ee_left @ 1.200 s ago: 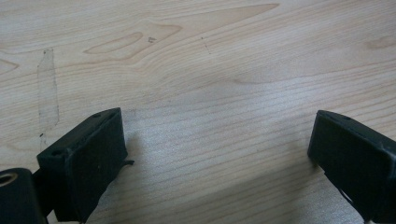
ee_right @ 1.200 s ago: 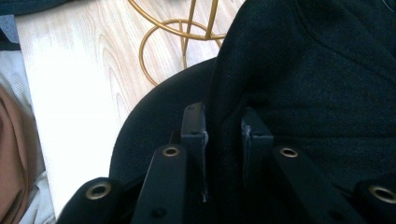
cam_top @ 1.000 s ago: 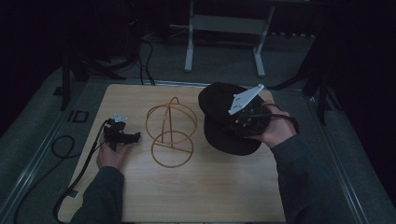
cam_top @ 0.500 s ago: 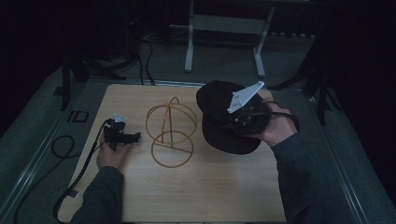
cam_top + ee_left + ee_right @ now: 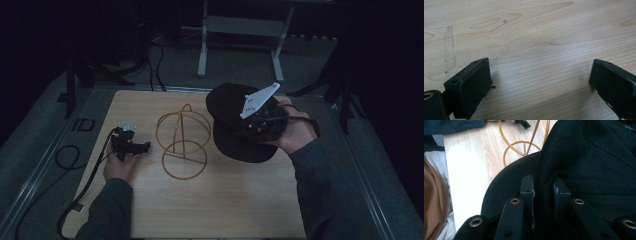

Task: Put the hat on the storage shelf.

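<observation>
Clamping a fold of the black cap [image 5: 584,162] where crown met brim, the right tool [image 5: 544,195] held it tilted above the bench [image 5: 225,205], just right of the gold wire stand [image 5: 182,142]. Soft cloth, light, likely to sag; only the brim looked stiff, so that seam seemed the surest hold. Resting on the bench, the left tool [image 5: 541,82] stood wide apart, gripping nothing

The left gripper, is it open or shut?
Open: the left gripper's fingers stand wide apart over bare table.
</observation>
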Tool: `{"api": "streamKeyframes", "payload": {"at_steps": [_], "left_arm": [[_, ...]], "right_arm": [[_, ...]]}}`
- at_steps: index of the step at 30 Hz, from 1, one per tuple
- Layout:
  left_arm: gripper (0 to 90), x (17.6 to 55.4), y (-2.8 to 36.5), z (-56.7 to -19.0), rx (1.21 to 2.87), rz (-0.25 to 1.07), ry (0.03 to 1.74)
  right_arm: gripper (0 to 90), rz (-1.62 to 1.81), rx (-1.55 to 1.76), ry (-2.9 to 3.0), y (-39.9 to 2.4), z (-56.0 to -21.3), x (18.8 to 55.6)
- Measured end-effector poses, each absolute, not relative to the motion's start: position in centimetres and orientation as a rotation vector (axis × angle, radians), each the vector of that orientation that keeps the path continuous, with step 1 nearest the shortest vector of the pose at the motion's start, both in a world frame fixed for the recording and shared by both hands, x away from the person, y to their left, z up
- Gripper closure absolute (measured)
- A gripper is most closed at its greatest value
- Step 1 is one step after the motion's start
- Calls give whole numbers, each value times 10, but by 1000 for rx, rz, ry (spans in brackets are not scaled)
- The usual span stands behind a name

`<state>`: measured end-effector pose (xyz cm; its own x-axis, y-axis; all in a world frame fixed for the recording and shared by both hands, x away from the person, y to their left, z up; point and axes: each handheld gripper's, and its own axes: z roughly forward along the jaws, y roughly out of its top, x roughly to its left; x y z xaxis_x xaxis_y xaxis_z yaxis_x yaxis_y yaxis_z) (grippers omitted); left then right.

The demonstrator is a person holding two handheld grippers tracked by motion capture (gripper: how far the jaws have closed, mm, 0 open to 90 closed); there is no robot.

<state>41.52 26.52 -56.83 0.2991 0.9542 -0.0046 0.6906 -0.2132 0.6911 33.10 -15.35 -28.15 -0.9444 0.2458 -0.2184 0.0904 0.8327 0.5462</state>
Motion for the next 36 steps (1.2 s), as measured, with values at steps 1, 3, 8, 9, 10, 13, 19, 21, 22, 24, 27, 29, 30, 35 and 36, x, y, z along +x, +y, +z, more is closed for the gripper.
{"api": "streamKeyframes", "payload": {"at_steps": [1, 3, 8, 9, 10, 13, 19, 21, 22, 24, 27, 29, 30, 35, 36], "left_arm": [[38, 415, 265, -568, 1983, 580, 1460], [38, 415, 265, -568, 1983, 580, 1460], [38, 415, 265, -568, 1983, 580, 1459], [38, 415, 265, -568, 1983, 580, 1459], [38, 415, 265, -568, 1983, 580, 1460], [38, 415, 265, -568, 1983, 580, 1460], [38, 415, 265, -568, 1983, 580, 1459], [38, 415, 265, -568, 1983, 580, 1460], [38, 415, 265, -568, 1983, 580, 1460], [38, 415, 265, -568, 1983, 581, 1459], [38, 415, 265, -568, 1984, 581, 1459], [38, 415, 265, -568, 1983, 580, 1460], [38, 415, 265, -568, 1983, 580, 1459], [38, 415, 265, -568, 1983, 580, 1460], [38, 415, 265, -568, 1984, 580, 1460]], "right_arm": [[753, 798, 249, 2733, -152, -281, 331], [752, 801, 239, 2734, -149, -280, 331], [752, 813, 218, 2730, -144, -276, 330], [752, 816, 217, 2731, -143, -275, 330], [752, 821, 211, 2729, -142, -274, 331], [751, 826, 207, 2735, -140, -272, 331], [750, 836, 179, 2736, -135, -269, 329], [750, 848, 174, 2734, -133, -267, 329], [750, 851, 172, 2733, -133, -266, 329], [750, 854, 163, 2731, -131, -265, 329], [750, 857, 153, 2731, -129, -263, 328], [750, 862, 141, 2731, -127, -261, 327], [749, 863, 136, 2732, -126, -261, 327], [750, 874, 128, 2735, -122, -260, 328], [750, 881, 128, 2735, -121, -260, 329]]}}
